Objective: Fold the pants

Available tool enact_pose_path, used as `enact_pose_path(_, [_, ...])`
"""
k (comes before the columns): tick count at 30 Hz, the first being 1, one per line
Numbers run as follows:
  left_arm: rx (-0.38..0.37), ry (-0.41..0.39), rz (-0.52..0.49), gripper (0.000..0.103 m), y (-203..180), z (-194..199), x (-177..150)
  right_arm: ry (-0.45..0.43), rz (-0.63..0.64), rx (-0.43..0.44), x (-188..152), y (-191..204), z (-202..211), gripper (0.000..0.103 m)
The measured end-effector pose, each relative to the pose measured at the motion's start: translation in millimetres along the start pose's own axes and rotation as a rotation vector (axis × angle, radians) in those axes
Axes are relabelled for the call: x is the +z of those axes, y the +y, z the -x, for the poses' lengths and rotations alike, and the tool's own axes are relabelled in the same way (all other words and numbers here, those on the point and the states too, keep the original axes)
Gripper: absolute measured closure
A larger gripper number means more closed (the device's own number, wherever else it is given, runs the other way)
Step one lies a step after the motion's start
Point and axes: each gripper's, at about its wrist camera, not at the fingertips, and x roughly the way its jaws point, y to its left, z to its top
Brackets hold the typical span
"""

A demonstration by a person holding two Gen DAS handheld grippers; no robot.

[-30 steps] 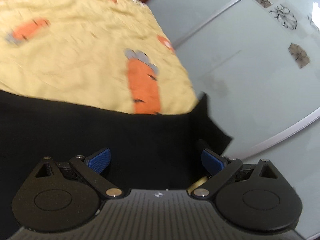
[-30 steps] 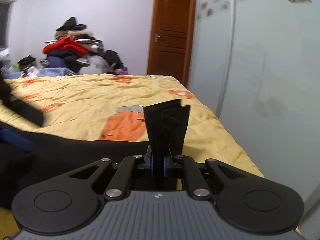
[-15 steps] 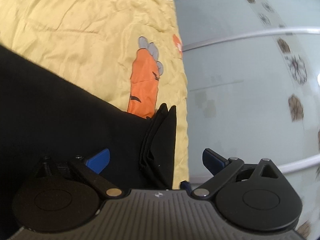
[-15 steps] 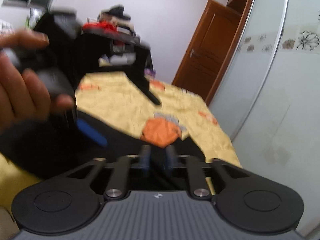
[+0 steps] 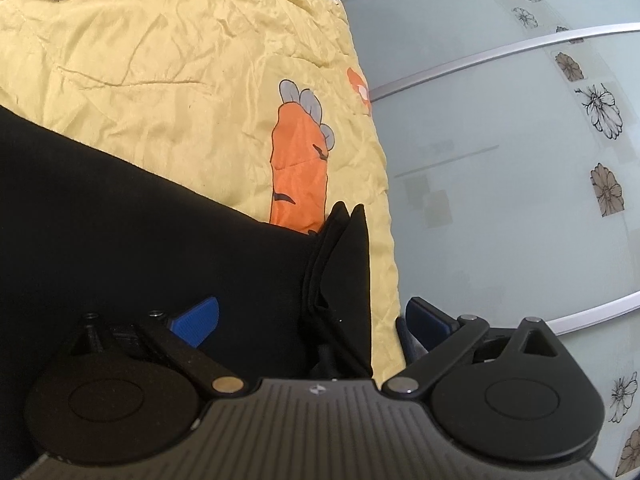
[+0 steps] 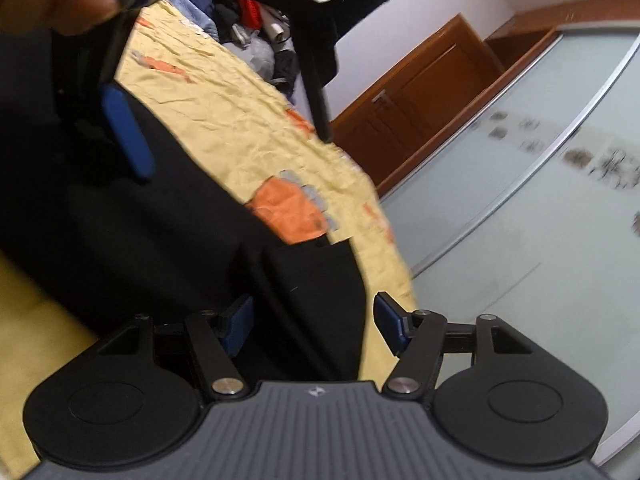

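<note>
Since a second ago the right tool (image 6: 310, 322) has let go of the black cloth it was pinching upright, and its blue pads now stand spread to either side of that bunched end. The left tool (image 5: 310, 318) has swung in beside it and is also spread, with nothing between its pads but the same folded corner, untouched by them.

Both tools hover low over the pants (image 5: 120, 232), which lie as a broad black band across the yellow bed cover (image 5: 180, 80) near its edge by the glass wardrobe door (image 5: 500, 200).

I judge one fold laid down, with further folds and smoothing left. How many layers lie there is unclear: the black cloth shows no seams, most of it is cut off, and the right view is blurred.
</note>
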Motion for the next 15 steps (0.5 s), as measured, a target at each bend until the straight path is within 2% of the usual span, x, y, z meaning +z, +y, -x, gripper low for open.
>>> enact_pose_path(2, [0.002,0.005,-0.007,0.001,-1.1,-2.2,-0.4,0.026,0.003,0.016,1.3,-1.1,-13.9,0.062])
enact_pose_path(4, [-0.003,0.011,0.000,0.001,-1.3,-5.0,0.5,0.031,0.019,0.049,1.7,-0.6,-20.5,0.083])
enact_pose_path(6, [-0.023,0.034,0.018,0.000,-0.9,-9.9,3.9,0.035,0.052,0.072,0.7,0.5,-21.0,0.094])
enact_pose_path(8, [-0.054,0.063,0.054,0.000,0.3,-16.6,7.9,0.023,0.033,0.075,0.6,-3.4,-13.5,0.098])
enact_pose_path(12, [-0.120,0.121,0.104,0.001,-3.8,-34.7,13.3,-0.025,-0.019,0.083,0.8,-15.6,-3.4,0.098])
enact_pose_path(15, [-0.127,0.130,0.111,0.004,-8.7,-45.8,14.8,-0.070,-0.044,0.103,4.1,-23.0,9.5,0.098])
